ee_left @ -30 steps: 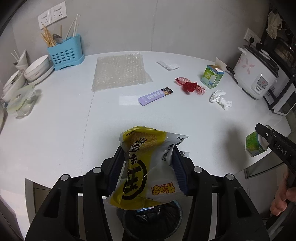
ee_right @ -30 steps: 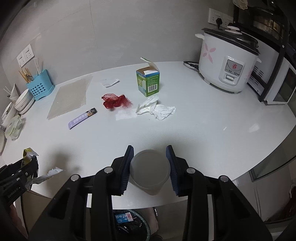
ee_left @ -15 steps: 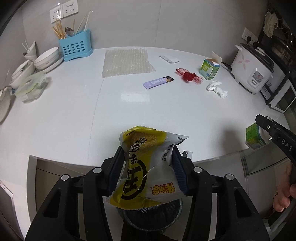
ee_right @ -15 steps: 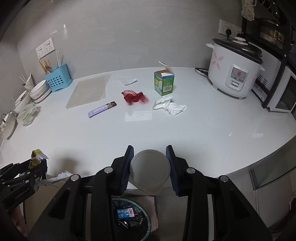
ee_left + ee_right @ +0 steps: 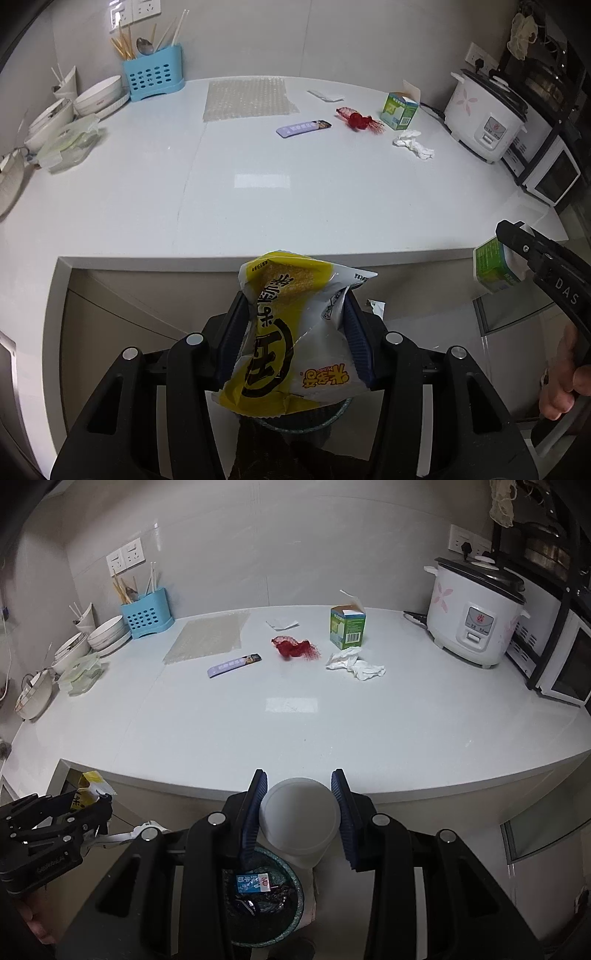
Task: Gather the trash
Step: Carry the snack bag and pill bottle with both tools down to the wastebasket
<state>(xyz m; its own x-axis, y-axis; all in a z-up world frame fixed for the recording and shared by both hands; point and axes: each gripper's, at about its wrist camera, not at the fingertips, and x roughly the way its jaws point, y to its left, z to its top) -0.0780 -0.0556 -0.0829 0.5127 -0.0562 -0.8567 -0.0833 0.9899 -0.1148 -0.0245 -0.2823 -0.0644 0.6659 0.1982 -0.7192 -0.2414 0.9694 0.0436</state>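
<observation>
While "DAS" marks the right claw (image 5: 517,254), yellow snack bag (image 5: 295,332) carries Chinese print

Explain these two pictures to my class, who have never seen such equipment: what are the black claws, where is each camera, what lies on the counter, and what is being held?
No robot: a person holds one two-finger gripper in each hand, each with a camera looking along its fingers. The left gripper clamps a yellow snack bag; the right gripper clamps a white cup. Both hang over a bin beside the counter. On the counter lie a purple wrapper, red netting, crumpled tissue, a green carton and bubble wrap.
</observation>
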